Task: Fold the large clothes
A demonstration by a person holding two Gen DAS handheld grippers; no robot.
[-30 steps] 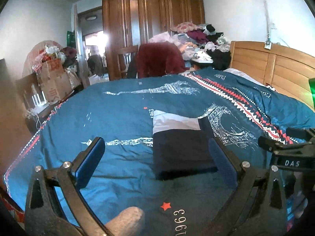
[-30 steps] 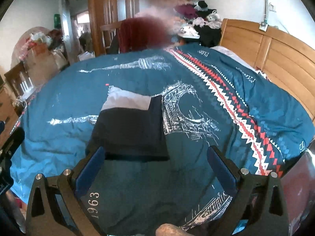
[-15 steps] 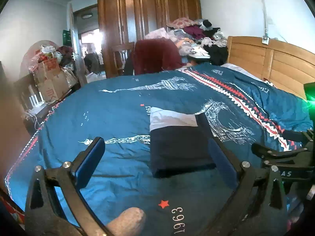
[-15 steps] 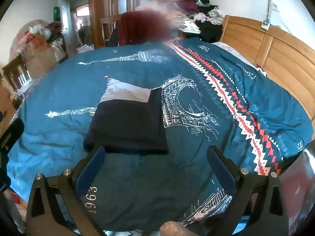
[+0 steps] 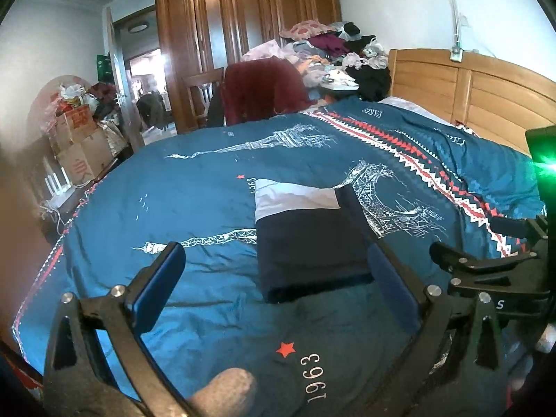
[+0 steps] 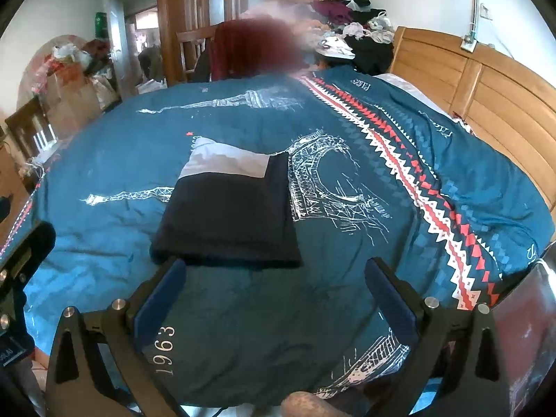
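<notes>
A folded garment (image 5: 305, 239), dark navy with a pale grey band at its far end, lies flat in a neat rectangle on the teal bedspread (image 5: 194, 187). In the right wrist view the same garment (image 6: 229, 215) sits just beyond the fingers. My left gripper (image 5: 274, 271) is open, held back from the garment's near edge with nothing between its blue pads. My right gripper (image 6: 276, 278) is open too, empty, hovering over the bedspread (image 6: 347, 243) near the bed's front edge. The right gripper's body (image 5: 493, 271) shows at the right of the left wrist view.
A wooden headboard (image 5: 479, 87) bounds the bed on the right. Behind the bed stand a wardrobe (image 5: 243, 24), a chair draped in dark red cloth (image 5: 264, 90) and a heap of clothes (image 5: 333, 52). Cardboard boxes (image 5: 80, 142) crowd the left side.
Both grippers have pulled back and risen slightly from the folded garment, which stays put. Both remain open.
</notes>
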